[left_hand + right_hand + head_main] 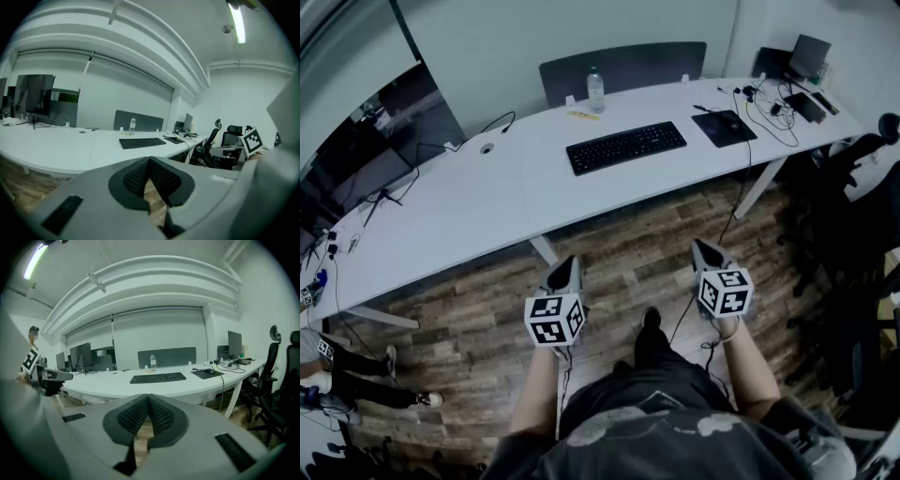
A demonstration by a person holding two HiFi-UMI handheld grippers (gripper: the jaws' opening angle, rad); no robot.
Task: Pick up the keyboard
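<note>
A black keyboard (625, 147) lies on the long white desk (487, 202), a little right of its middle; it also shows as the keyboard (142, 142) in the left gripper view and the keyboard (158, 378) in the right gripper view. Both grippers hang over the wooden floor, well short of the desk's front edge. My left gripper (565, 273) is shut with nothing in it, its tips meeting (149, 160). My right gripper (709, 253) is shut and empty too, tips together (148, 397).
A water bottle (595, 91) stands behind the keyboard. A dark mouse pad with a mouse (725, 127) lies to its right, then cables and devices (787, 98). Monitors (380, 141) stand at the far left. Black office chairs (853, 216) crowd the right side. A person (347, 361) is at lower left.
</note>
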